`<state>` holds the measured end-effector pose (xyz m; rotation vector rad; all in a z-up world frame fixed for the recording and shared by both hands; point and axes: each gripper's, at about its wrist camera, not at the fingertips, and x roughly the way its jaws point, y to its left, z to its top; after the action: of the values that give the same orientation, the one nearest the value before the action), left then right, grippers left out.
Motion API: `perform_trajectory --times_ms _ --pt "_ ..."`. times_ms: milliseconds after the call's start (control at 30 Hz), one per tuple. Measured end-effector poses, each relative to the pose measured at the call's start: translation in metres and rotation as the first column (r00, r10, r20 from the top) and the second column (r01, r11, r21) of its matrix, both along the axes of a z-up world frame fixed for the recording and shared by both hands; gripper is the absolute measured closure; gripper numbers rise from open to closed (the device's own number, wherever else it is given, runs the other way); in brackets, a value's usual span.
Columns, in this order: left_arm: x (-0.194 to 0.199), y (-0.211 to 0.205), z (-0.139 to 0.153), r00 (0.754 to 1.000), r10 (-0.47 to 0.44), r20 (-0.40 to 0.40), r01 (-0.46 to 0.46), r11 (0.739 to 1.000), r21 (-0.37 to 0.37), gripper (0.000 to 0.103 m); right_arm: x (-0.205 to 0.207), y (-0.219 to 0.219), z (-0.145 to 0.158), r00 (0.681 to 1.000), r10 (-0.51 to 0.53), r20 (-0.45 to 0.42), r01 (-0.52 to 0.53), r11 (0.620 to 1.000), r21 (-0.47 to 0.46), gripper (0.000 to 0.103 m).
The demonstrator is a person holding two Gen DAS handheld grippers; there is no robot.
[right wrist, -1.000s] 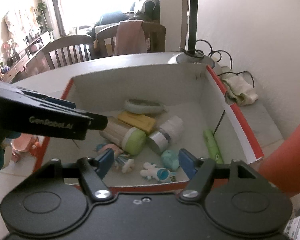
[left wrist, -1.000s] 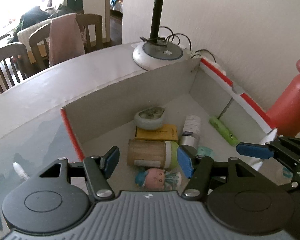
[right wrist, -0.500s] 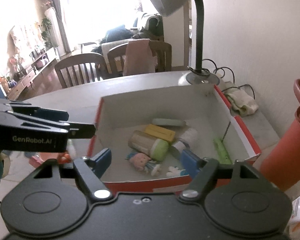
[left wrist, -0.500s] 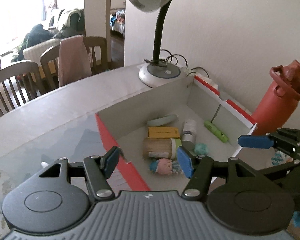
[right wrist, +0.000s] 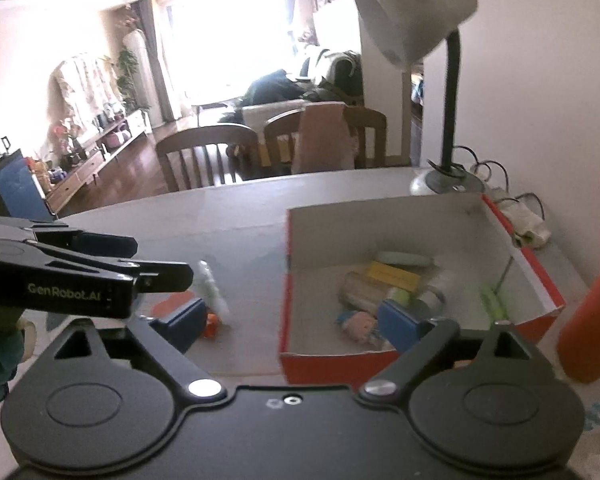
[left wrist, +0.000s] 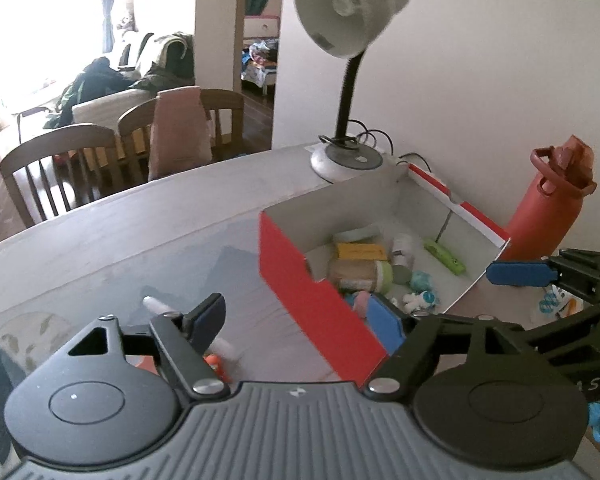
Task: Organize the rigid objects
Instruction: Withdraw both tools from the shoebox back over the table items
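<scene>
Both jaws opening, empty; red box (left wrist: 320, 312) between

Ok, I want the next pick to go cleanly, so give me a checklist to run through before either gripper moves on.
1. Left gripper empty: ok, jaws opening, nothing between them.
2. Right gripper empty: ok, jaws opening, nothing between them.
3. Box upright and open: ok; yellow pack, jar and green stick lie inside.
4. Things left outside: not ok; a white tube and a small orange item lie on the table left of the box.
5. Tube's way to the box unblocked: cannot tell, that patch is blurred.
6. Red bottle out of the way: ok, it stands behind the box's far right corner.
</scene>
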<state>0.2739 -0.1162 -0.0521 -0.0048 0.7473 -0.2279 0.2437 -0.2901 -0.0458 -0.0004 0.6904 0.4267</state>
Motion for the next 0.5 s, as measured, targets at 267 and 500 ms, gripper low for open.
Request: perform_trajectory --times_ms 267,500 --pt "-0.03 0.051 0.003 0.998 0.053 0.021 -0.053 0.998 -0.018 0.021 -0.015 0.028 -0.001 0.999 0.051 0.009 -0.051 0.998 0.033 0.006" --pt "-0.048 0.092 -0.002 0.995 0.095 0.017 -0.094 0.994 -0.05 0.014 -0.026 0.056 -0.009 0.995 0.098 0.002 -0.098 0.995 0.008 0.006"
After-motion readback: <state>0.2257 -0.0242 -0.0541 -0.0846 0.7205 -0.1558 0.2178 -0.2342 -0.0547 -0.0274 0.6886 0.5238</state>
